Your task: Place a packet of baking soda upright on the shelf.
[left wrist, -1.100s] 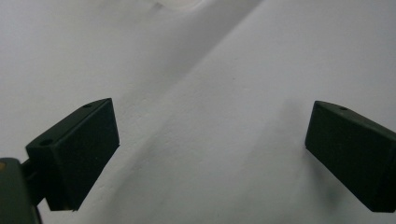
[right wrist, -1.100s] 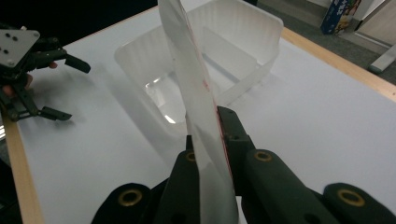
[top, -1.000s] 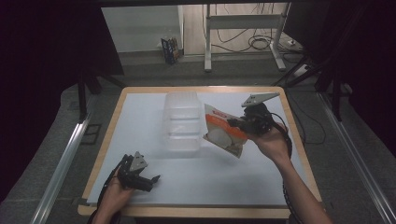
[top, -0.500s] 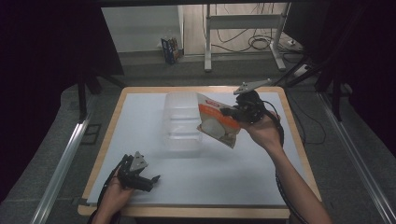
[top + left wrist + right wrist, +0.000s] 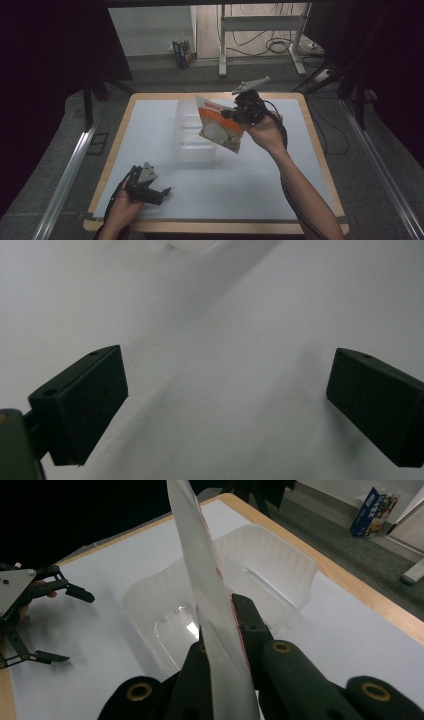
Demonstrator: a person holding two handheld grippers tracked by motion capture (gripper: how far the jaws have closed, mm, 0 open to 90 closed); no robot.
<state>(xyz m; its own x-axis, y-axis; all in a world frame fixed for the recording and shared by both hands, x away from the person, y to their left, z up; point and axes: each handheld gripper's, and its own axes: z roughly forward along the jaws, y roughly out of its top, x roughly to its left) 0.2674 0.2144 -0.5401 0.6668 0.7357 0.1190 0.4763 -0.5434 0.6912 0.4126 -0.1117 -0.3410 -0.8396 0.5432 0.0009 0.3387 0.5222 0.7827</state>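
Looking down from the high view, I see my right gripper (image 5: pixel 231 114) at upper centre of the frame, clamped on one edge of an orange-and-white snack bag (image 5: pixel 219 130) that hangs in the air above the clear plastic container (image 5: pixel 196 134) on the white surface (image 5: pixel 260 185). My left gripper (image 5: pixel 161 192) rests at lower left, well apart from both. The bag dangles from a single pinched edge, so I judge it could swing or slide free if I move quickly.

From the left gripper view, the jaws stand wide apart with bare surface between them, so this gripper cannot steady anything.

From the right gripper view, the bag (image 5: pixel 210 605) stands edge-on, squeezed between the two jaws low in the frame, with the container (image 5: pixel 220 595) open below it. The bag is tall and tilted, so I think it may catch the rim and tip the light container rather than drop in.
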